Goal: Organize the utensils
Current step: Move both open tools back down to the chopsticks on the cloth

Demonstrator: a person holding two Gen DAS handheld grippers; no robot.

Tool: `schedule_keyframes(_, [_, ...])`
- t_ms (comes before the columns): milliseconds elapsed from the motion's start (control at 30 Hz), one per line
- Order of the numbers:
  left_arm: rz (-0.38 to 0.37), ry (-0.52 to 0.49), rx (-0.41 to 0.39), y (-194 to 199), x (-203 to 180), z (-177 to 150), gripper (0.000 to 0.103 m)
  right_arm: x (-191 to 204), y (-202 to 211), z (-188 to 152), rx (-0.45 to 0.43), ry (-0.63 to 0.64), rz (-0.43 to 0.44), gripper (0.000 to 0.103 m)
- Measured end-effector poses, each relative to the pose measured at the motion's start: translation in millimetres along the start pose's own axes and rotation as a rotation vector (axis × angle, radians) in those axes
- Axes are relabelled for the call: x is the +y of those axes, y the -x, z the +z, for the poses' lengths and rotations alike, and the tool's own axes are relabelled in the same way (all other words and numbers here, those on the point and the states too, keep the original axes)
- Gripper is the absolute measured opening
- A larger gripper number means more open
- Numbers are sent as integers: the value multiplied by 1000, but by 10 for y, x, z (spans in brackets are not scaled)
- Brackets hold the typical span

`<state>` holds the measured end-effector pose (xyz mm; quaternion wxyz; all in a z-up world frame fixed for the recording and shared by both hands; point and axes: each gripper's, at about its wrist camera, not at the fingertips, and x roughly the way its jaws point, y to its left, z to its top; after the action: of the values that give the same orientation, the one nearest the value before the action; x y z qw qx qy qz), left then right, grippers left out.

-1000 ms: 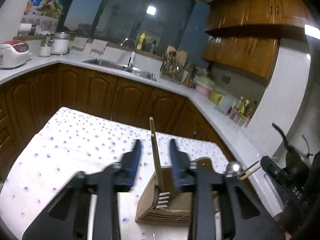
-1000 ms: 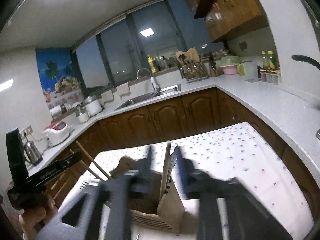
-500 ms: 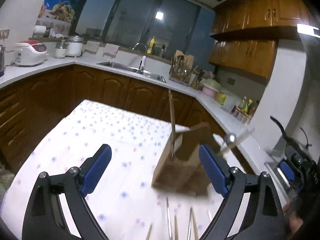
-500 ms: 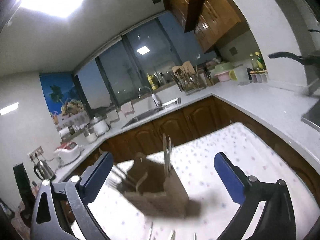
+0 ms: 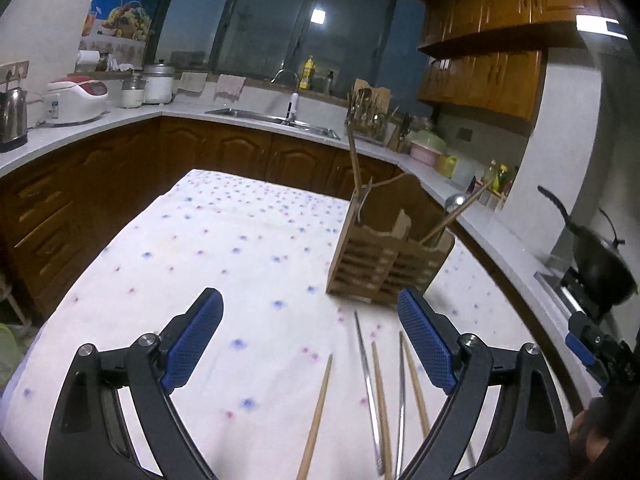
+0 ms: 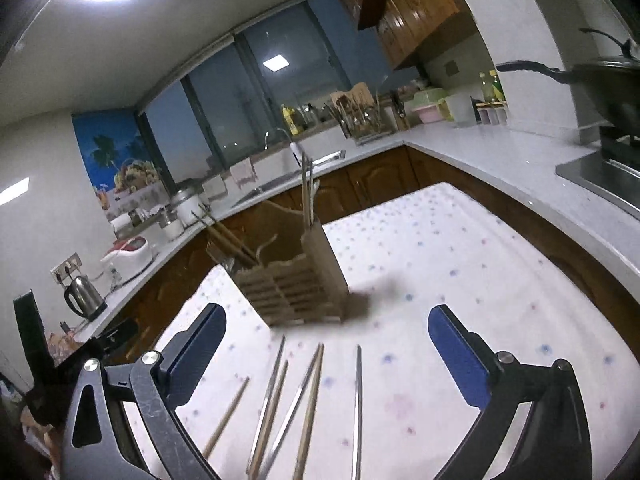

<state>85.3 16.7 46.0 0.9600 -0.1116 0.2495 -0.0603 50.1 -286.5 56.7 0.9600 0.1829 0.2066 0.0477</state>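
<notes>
A wooden utensil holder (image 5: pixel 380 260) stands on the dotted white tablecloth (image 5: pixel 224 248), with a wooden-handled fork and a ladle sticking out of it. It also shows in the right wrist view (image 6: pixel 296 284). Several loose chopsticks, wooden and metal, lie in front of it (image 5: pixel 380 392) (image 6: pixel 304 404). My left gripper (image 5: pixel 310 344) is open and empty above the cloth, short of the holder. My right gripper (image 6: pixel 328 354) is open and empty above the loose chopsticks.
Kitchen counters with wooden cabinets wrap around the table. A sink (image 5: pixel 276 118), a rice cooker (image 5: pixel 76 100), a kettle (image 6: pixel 84 296) and a dish rack (image 5: pixel 366 116) stand on them. A black wok (image 5: pixel 600 264) sits on the stove at the right.
Both grippers have opened, let go of the utensils now standing in the holder, and pulled back and down. The loose chopsticks on the cloth have come into view.
</notes>
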Motion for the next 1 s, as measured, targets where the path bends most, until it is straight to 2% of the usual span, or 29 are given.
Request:
schedule_keyframes(400, [25,-42,66,19,50,-284,91,68,74,-390,48,95,-49,102])
schedule_keyframes(567, [41,-63,79,2,24,-290,91,62,33,-432,62,93,-53,102])
schedule_keyframes(867, [59,-95,158,-184,1,-349,91,51,-65,-429,95,101,-61,101])
schedule_keyframes(1000, [55,-112,184,-255,-25,-369,89,51,-126,-426,116,96,-51,97])
